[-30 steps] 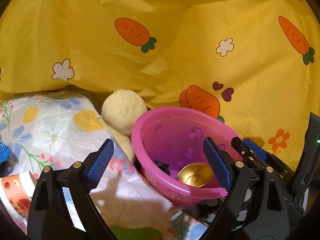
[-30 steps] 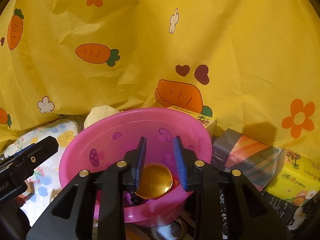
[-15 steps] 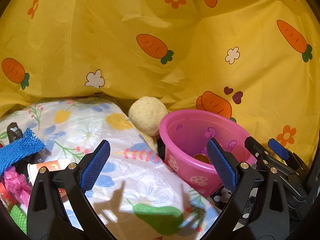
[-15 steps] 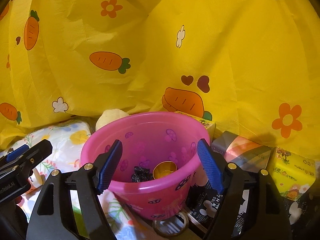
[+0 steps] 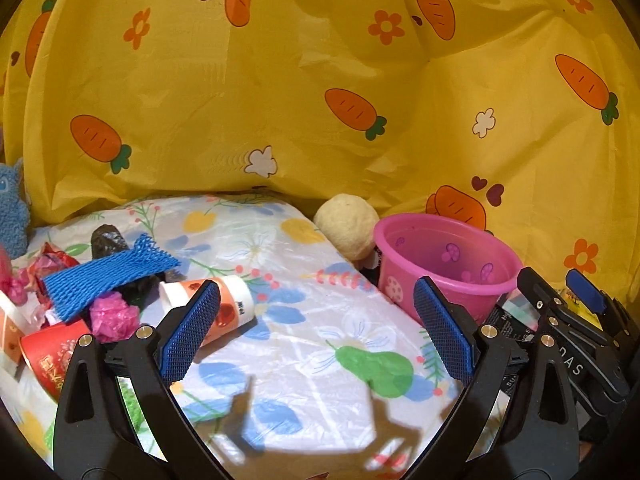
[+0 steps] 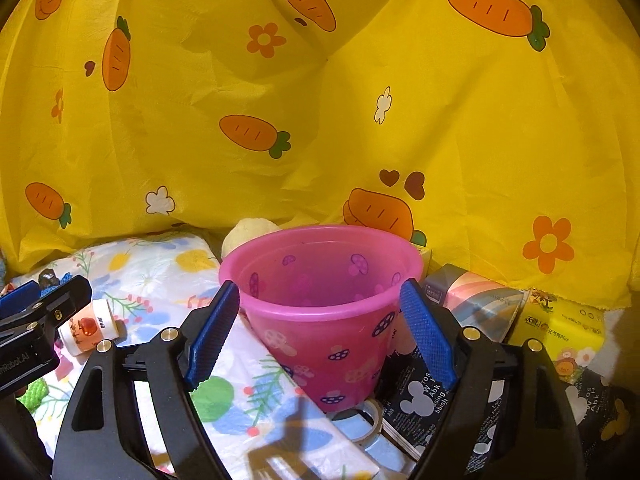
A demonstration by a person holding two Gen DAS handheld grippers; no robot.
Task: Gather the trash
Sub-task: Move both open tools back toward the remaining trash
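A pink bucket with mushroom prints [image 6: 324, 312] stands straight ahead of my right gripper [image 6: 320, 338], which is open, empty and drawn back from it. The bucket's bottom is hidden from here. The bucket also shows in the left wrist view [image 5: 444, 264] at the right. My left gripper [image 5: 318, 328] is open and empty above the floral cloth [image 5: 304, 320]. A trash pile lies to its left: a blue foam net [image 5: 108, 276], pink crumpled wrap [image 5: 114, 316], a black lump [image 5: 108, 240], a lying orange-and-white paper cup [image 5: 236, 304] and a red cup [image 5: 52, 356].
A cream plush ball [image 5: 346, 224] sits behind the bucket. Tissue packs [image 6: 560, 328] and a black mouse-print bag [image 6: 428, 396] lie right of the bucket, with a tape ring [image 6: 372, 424] at its base. A yellow carrot-print sheet [image 6: 320, 120] hangs behind. A blue plush [image 5: 12, 216] is far left.
The right gripper opened, left a gold object in the bucket and drew back. The left gripper pulled back and swung left, bringing the trash pile into view.
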